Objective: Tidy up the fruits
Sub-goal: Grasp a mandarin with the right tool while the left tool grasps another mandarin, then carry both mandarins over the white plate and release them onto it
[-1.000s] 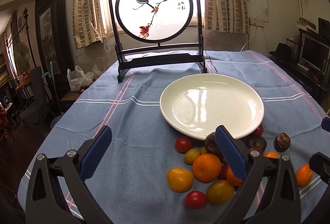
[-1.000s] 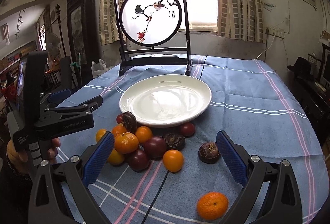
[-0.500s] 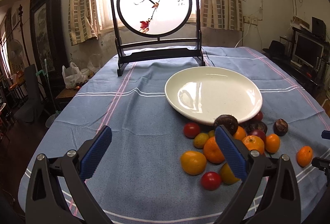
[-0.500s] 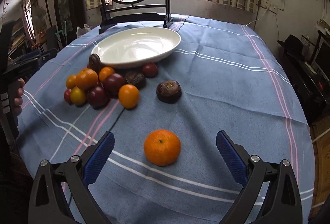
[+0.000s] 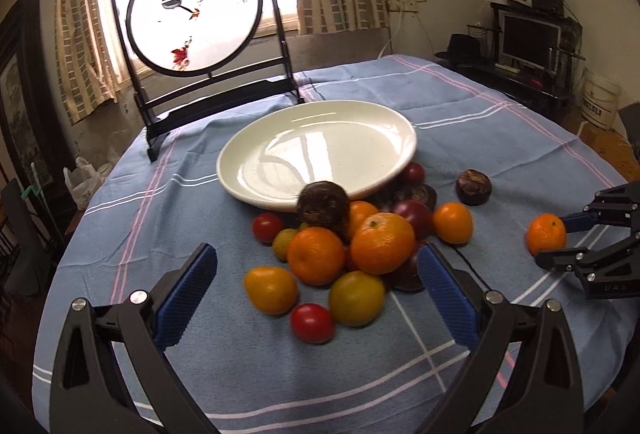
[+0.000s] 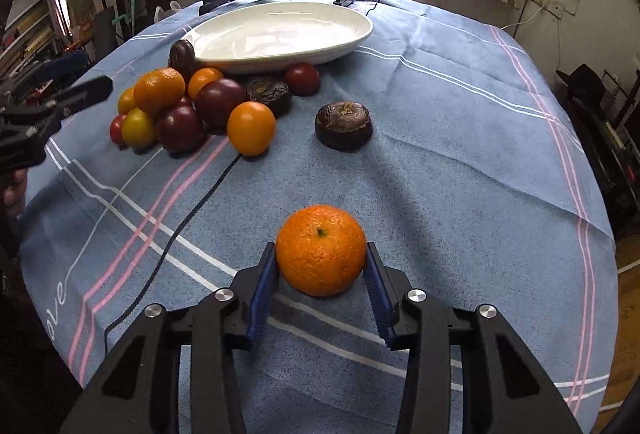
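- Right gripper (image 6: 321, 266) clamps its blue pads against both sides of the lone round orange mandarin (image 6: 321, 249), which sits on the blue striped tablecloth (image 6: 460, 154)
- Left gripper (image 5: 316, 280) is spread wide, holding nothing, near the heap of mixed fruit (image 5: 352, 246) beside the white ceramic plate (image 5: 316, 154)

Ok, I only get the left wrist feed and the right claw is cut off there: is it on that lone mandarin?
Observer: Yes, the right claw has a pad against each side of the lone mandarin.
Operator: Lifted?
Observer: Seemingly not; its shadow sits right under it on the tablecloth.
Operator: Way to the plate?
Observer: One dark wrinkled fruit lies between mandarin and white plate.
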